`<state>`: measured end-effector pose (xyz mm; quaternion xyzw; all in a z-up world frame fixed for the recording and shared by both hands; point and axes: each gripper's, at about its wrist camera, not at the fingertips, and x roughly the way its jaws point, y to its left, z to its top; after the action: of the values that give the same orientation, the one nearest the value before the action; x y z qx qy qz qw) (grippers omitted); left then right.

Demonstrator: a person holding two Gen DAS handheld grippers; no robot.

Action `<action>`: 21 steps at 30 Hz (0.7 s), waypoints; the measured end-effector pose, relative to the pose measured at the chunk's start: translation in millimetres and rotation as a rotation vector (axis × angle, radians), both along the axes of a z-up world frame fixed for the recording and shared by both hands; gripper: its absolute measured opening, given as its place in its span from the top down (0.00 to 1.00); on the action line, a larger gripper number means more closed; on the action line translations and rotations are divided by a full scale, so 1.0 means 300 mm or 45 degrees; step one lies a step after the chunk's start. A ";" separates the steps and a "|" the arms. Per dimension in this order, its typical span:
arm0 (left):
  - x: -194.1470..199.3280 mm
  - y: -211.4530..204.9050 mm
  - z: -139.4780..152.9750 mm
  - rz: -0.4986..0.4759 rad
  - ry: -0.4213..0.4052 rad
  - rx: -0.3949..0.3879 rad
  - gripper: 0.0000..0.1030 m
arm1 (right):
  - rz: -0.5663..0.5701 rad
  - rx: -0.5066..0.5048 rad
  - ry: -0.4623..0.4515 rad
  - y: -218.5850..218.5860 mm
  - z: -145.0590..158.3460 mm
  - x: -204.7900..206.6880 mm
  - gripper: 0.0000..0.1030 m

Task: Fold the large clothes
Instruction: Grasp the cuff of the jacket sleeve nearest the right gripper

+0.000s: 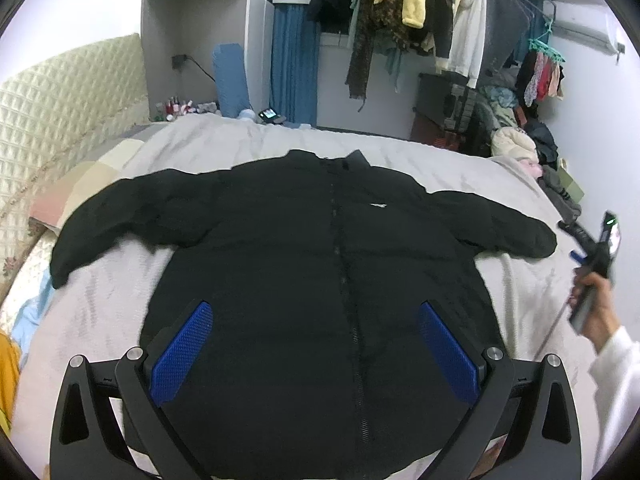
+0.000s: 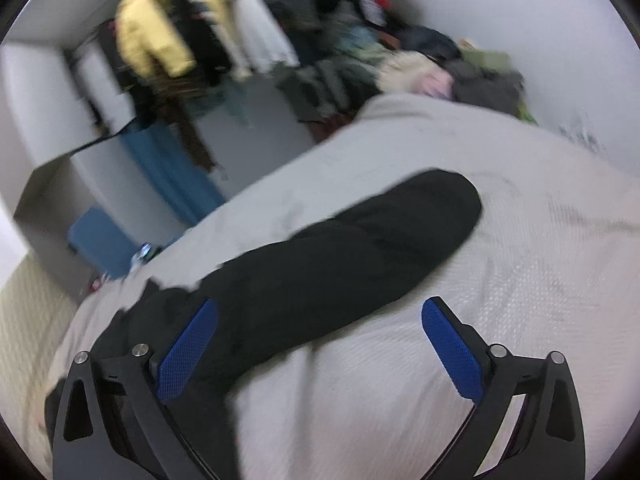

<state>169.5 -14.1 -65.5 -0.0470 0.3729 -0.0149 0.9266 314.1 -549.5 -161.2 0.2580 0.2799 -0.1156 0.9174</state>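
Across the middle of the bed, one black jacket lies flat and face up, its front closure running down the centre, its collar toward the far side and its two sleeves spread out to left and right. One small white mark sits on the chest, right of the closure. Over the near hem hangs the left hand-held gripper, its two blue pads spread wide with nothing between them; whether it touches the cloth cannot be told. At the right edge of that view, one hand in a white sleeve grips the handle of the second device, just beyond the right cuff. The right wrist view is blurred: the right hand-held gripper is also released, its two blue pads far apart, the left one over the black sleeve and the right one over the pale bed cover. That sleeve lies straight, reaching to the far right with its cuff end on the cover. Beyond the bed, a rail of hanging clothes crosses the far wall, one blue curtain hangs beneath it at left, and a heap of garments sits at the far right corner. A quilted headboard stands at the left.
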 end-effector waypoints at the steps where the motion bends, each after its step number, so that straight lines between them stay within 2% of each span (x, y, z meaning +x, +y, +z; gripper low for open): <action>1: 0.012 -0.010 -0.002 0.000 0.009 -0.003 0.00 | -0.043 0.023 0.025 -0.053 -0.048 0.033 0.05; 3: 0.036 -0.035 -0.003 0.002 0.028 -0.001 0.00 | -0.113 0.061 0.054 -0.129 -0.119 0.065 0.07; 6: 0.046 -0.066 -0.020 0.003 0.018 0.073 0.00 | -0.177 0.129 0.075 -0.228 -0.212 0.113 0.07; 8: 0.061 -0.070 -0.059 0.031 0.050 0.065 0.00 | -0.203 0.163 0.086 -0.275 -0.256 0.135 0.07; 12: 0.132 -0.066 -0.155 0.062 0.153 0.037 0.00 | -0.218 0.156 0.080 -0.337 -0.311 0.176 0.07; 15: 0.172 -0.053 -0.203 0.128 0.162 0.082 0.00 | -0.239 0.150 0.082 -0.385 -0.355 0.198 0.07; 18: 0.214 -0.031 -0.233 0.166 0.180 0.057 0.00 | -0.283 0.195 0.023 -0.443 -0.393 0.207 0.07; 21: 0.254 -0.026 -0.260 0.205 0.183 0.124 0.00 | -0.295 0.216 -0.029 -0.483 -0.404 0.242 0.07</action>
<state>245.7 -21.8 -143.6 -0.0327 0.4337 0.0810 0.8968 386.9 -694.4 -282.4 0.3665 0.2467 -0.1937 0.8760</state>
